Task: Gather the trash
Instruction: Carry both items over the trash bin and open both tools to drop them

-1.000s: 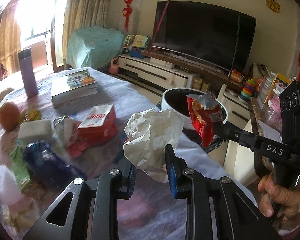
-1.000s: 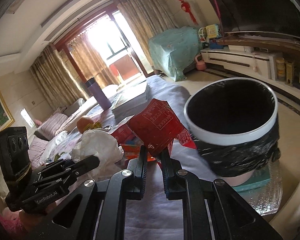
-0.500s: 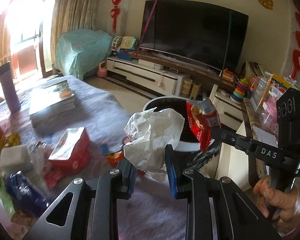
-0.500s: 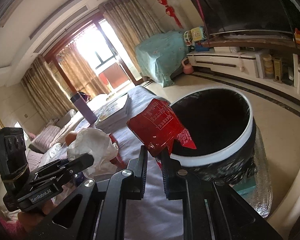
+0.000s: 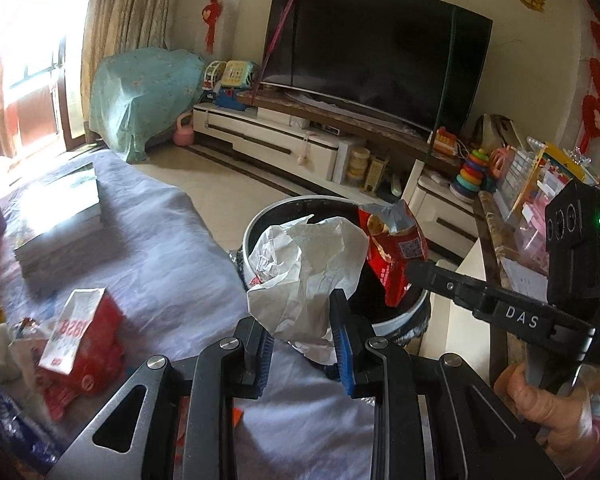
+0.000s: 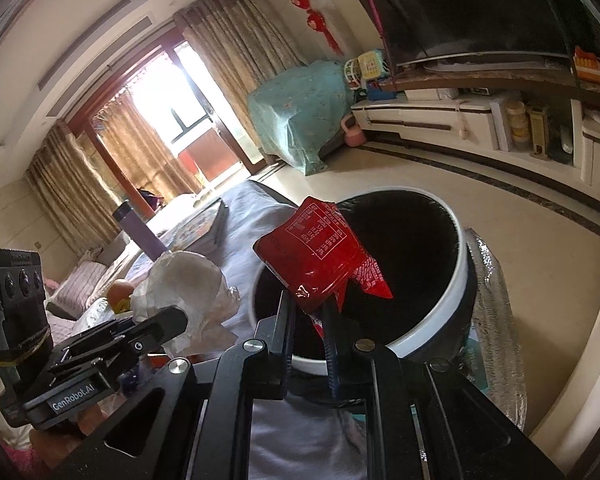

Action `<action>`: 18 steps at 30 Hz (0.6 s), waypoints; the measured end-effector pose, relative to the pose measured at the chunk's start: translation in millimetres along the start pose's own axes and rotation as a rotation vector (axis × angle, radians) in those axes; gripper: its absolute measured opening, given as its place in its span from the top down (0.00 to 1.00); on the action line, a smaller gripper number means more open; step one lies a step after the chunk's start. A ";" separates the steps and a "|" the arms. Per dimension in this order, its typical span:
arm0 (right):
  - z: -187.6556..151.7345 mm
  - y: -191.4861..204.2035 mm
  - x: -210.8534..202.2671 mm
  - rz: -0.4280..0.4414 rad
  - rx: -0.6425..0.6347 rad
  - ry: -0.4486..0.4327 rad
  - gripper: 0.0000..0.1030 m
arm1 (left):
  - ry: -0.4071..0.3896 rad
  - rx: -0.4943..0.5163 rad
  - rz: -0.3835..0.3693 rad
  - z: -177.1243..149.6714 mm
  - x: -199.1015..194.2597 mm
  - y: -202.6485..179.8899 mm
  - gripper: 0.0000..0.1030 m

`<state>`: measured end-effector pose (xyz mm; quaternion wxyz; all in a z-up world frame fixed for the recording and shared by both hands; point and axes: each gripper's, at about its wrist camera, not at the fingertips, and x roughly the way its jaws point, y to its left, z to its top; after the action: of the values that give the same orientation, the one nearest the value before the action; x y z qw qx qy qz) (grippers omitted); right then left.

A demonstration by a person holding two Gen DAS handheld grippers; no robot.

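The surface (image 5: 188, 248), draped in pale cloth, is lying below and left of both tongs, with other litter lying on it. The bin (image 6: 456, 304) is standing just ahead, lined in black so it can be receiving rubbish. The left tongs (image 5: 302, 332) are pinching crumpled white paper (image 5: 312, 264) near its rim; the right tongs (image 6: 310, 312) are clamping a red snack wrapper (image 6: 320, 252) over the opening, likely for dropping.
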<state>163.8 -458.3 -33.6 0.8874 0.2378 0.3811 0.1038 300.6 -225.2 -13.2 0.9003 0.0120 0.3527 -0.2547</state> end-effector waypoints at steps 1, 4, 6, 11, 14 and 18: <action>1.3 -2.6 1.0 -0.002 0.002 0.002 0.87 | 0.003 -0.003 -0.004 2.7 3.4 -0.2 0.75; 2.9 -4.7 1.5 -0.009 0.004 0.005 0.87 | 0.009 -0.003 -0.008 10.9 13.2 -1.1 0.75; 4.6 -5.1 1.7 -0.013 0.001 0.007 0.87 | 0.012 -0.002 -0.008 16.0 20.7 -2.9 0.75; 10.4 -8.9 6.6 -0.023 0.000 0.020 0.87 | 0.028 -0.001 -0.010 25.2 37.8 -6.5 0.74; 10.2 -12.0 8.1 -0.029 0.007 0.026 0.86 | 0.033 0.002 -0.008 27.8 43.8 -9.0 0.72; 9.4 -13.4 8.8 -0.043 0.004 0.033 0.83 | 0.055 0.004 0.003 29.4 54.0 -12.5 0.68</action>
<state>176.7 -469.9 -40.3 0.8826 0.2297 0.4007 0.0878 346.8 -266.2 -23.8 0.8908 0.0214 0.3766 -0.2534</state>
